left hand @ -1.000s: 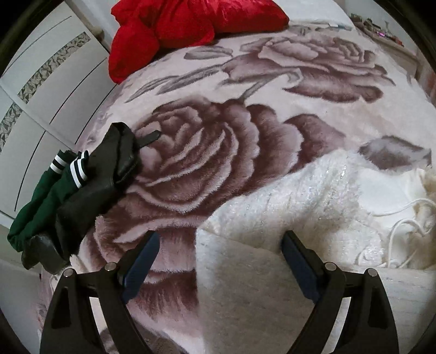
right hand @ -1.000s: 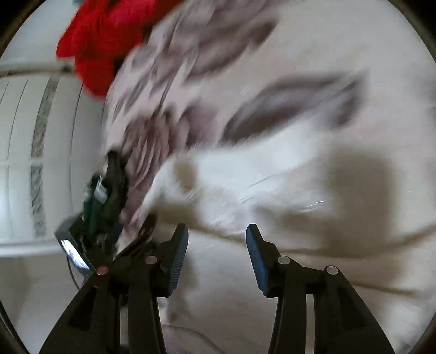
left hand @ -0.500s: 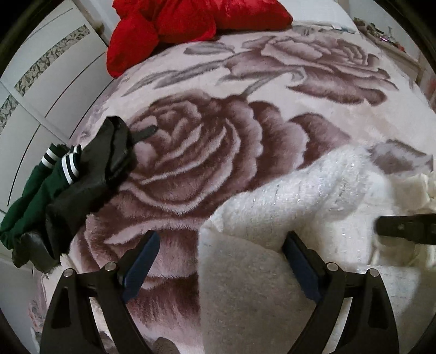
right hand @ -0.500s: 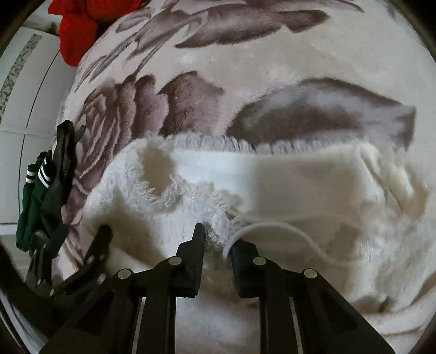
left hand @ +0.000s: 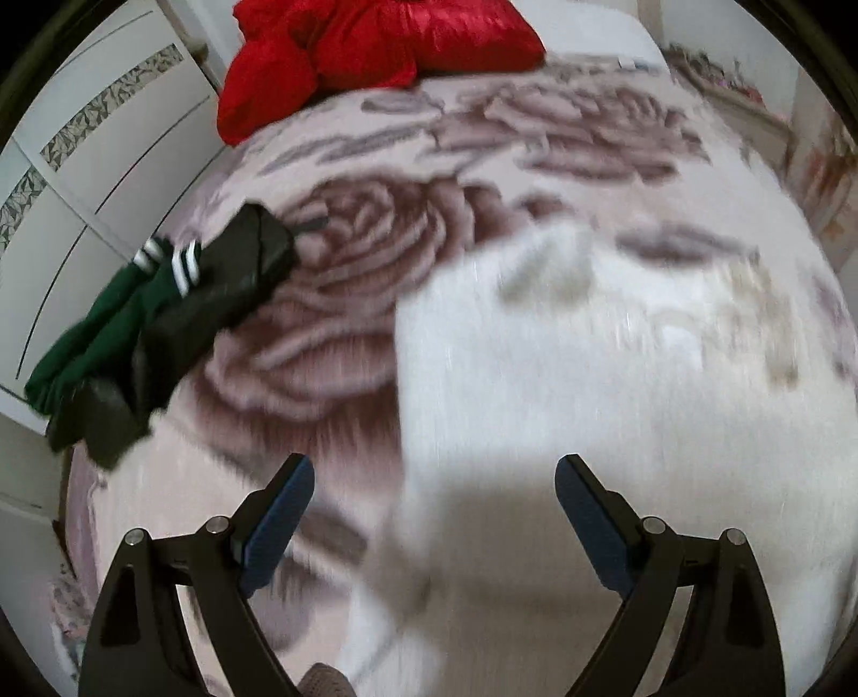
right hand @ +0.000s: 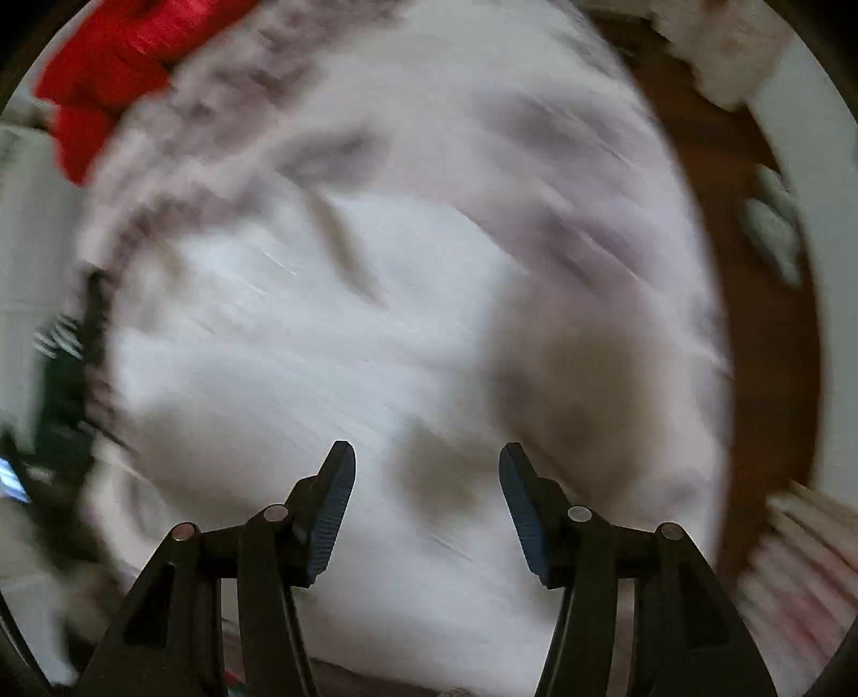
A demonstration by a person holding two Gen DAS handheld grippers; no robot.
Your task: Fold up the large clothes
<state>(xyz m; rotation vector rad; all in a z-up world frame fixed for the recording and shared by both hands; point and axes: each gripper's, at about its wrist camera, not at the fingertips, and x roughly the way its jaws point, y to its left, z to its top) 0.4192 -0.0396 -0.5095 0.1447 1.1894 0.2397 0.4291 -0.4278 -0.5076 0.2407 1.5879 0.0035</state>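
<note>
A: Hovering over the bed w/ both tools, yes? How do your tools stand?

B: Your left tool (left hand: pixel 431 496) is spread wide, nothing between the pads; it hangs over the near left edge of the white fleece garment (left hand: pixel 616 375). Your right tool (right hand: pixel 426 482) is parted too, jaws just been opening, pads clear of the fabric, nothing pinched.

A: And the garment?

B: It lies on the rose-print blanket (left hand: pixel 332 300), taking up the mid and right of the bed. Both views are blurred, so the folds can't be read.

A: Farther out?

B: Left of it, at the bed edge, a dark green & black clothes pile (left hand: pixel 161 321) w/ white stripes, well apart from the fleece. At the far end, a red bundle (left hand: pixel 375 48). Beyond the left edge, white wardrobe doors (left hand: pixel 80 139).
</note>
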